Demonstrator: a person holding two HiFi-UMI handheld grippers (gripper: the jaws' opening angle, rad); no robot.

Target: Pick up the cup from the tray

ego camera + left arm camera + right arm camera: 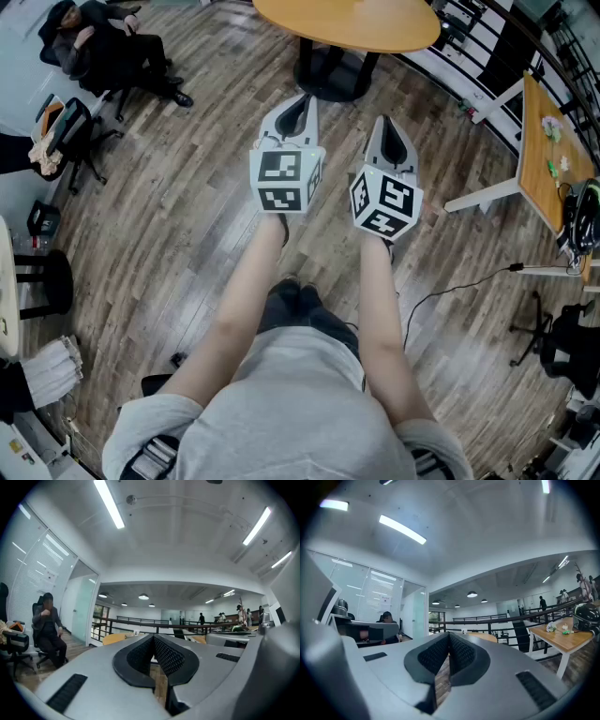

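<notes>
No cup and no tray show in any view. In the head view my left gripper (pixel 298 101) and my right gripper (pixel 389 127) are held side by side at arm's length over a wooden floor, both pointing level toward a round orange table (pixel 347 23). Both are shut with nothing between the pads. In the left gripper view the left gripper (pixel 153 641) has its black ribbed pads pressed together at the tip. The right gripper view shows the same for the right gripper (pixel 449 637). Both gripper views look out across an open office.
The round table stands on a black base (pixel 328 75) just ahead. A wooden desk (pixel 548 159) with small items is at the right. A seated person (pixel 112 52) and an office chair (pixel 70 131) are at the upper left. A cable (pixel 450 291) lies on the floor.
</notes>
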